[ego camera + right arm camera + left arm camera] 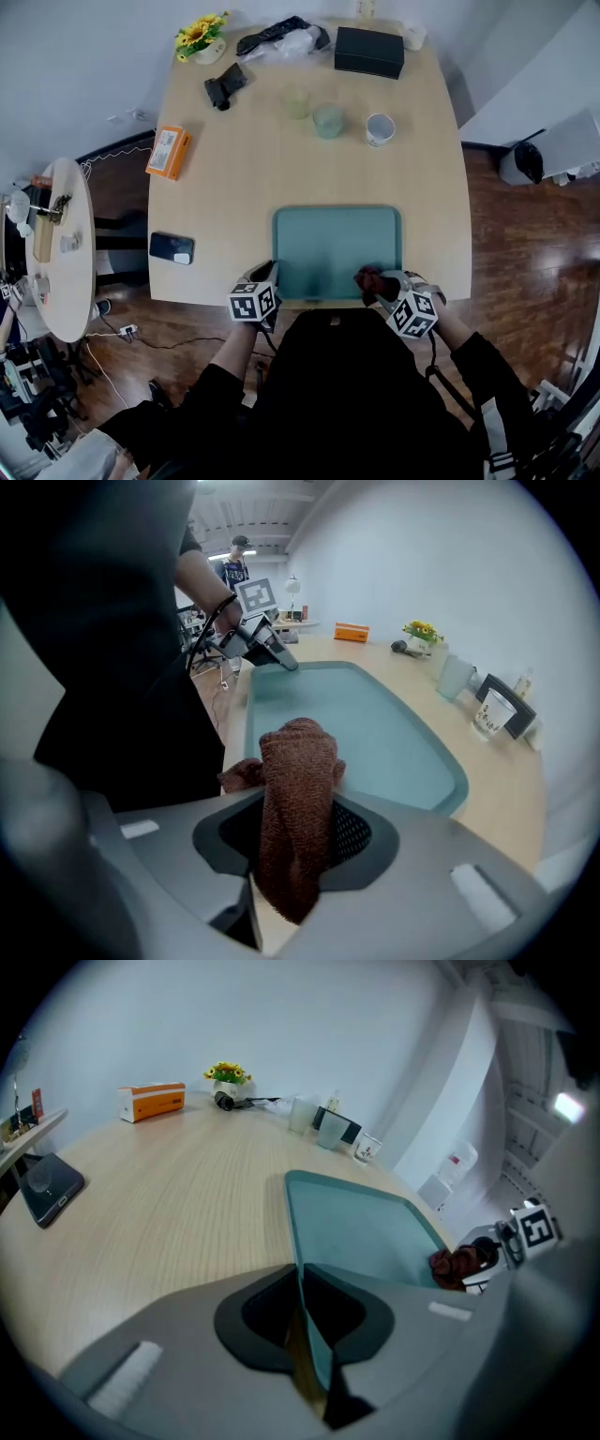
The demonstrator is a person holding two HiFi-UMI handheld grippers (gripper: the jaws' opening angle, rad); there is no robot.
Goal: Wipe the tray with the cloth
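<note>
A teal tray (pixel 337 246) lies flat on the table's near edge. My left gripper (pixel 267 281) is shut on the tray's near left rim (pixel 298 1241), which runs between its jaws in the left gripper view. My right gripper (pixel 375 284) is shut on a reddish-brown cloth (pixel 295 803), bunched and standing up between its jaws. That cloth (pixel 371 279) sits over the tray's near right corner. In the right gripper view the tray (pixel 375 728) stretches ahead and the left gripper (pixel 281 660) shows at its far corner.
Beyond the tray stand two pale green cups (pixel 328 120) and a white mug (pixel 380 128). A black phone (pixel 172 247) lies at the left edge, an orange box (pixel 168 151) farther back. A black box (pixel 369 51), flowers (pixel 201 36) and a small black device (pixel 225 85) line the far end.
</note>
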